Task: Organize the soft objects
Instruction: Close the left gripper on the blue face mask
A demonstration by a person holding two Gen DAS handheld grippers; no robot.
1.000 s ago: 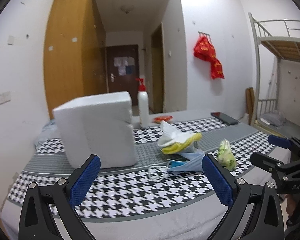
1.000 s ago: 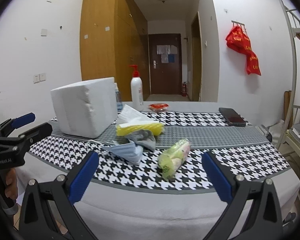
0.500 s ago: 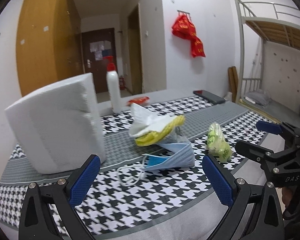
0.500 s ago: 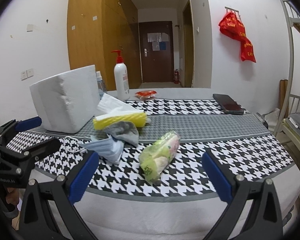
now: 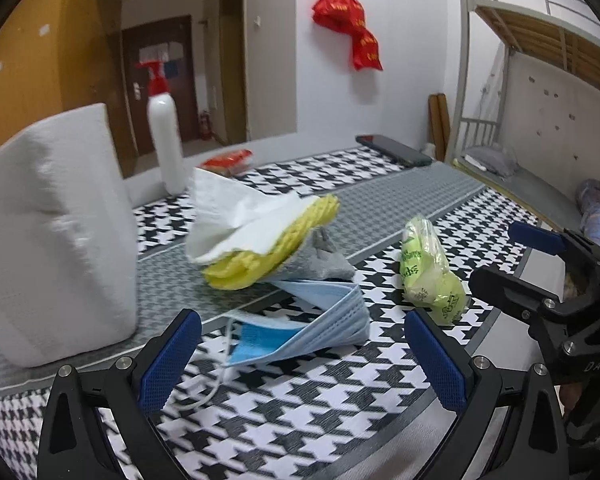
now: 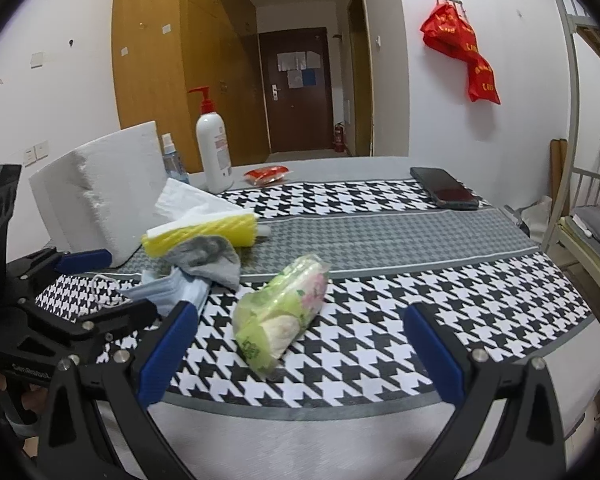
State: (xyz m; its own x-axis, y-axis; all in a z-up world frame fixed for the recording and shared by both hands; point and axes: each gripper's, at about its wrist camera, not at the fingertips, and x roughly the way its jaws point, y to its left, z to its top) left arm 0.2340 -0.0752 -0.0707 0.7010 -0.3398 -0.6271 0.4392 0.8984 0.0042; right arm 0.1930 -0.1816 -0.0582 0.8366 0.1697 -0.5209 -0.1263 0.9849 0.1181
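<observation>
- Presently, left wrist view: left gripper (image 5: 300,354), jaws spread wide, nothing between them. Blue face mask (image 5: 312,330) lies just ahead, between the jaw tips, on the table (image 5: 340,408); its ear loop (image 5: 216,384) trails toward the left jaw.
- Behind the mask: grey cloth (image 5: 324,258), yellow sponge cloth (image 5: 276,248) and white tissue (image 5: 236,216), heaped and overlapping.
- Risk, judged: closing on the mask could snag the loop or drag the heap resting on it; thin fabric may slip from the pads.
- Shown only here: the mask's folded underside and loop path. The foam block (image 5: 48,240), left of the jaws, is blurred.
- Right wrist view: right gripper (image 6: 300,354), jaws wide, empty. Green tissue packet (image 6: 282,312) lies ahead between them, apart from the heap.
- Risk, judged: its slick wrapper may squirt out; the left gripper sits close beside the left jaw, so the two could collide.
- Shown only here: small spray bottle (image 6: 172,156) behind the foam block and beside the pump bottle (image 6: 214,148).
</observation>
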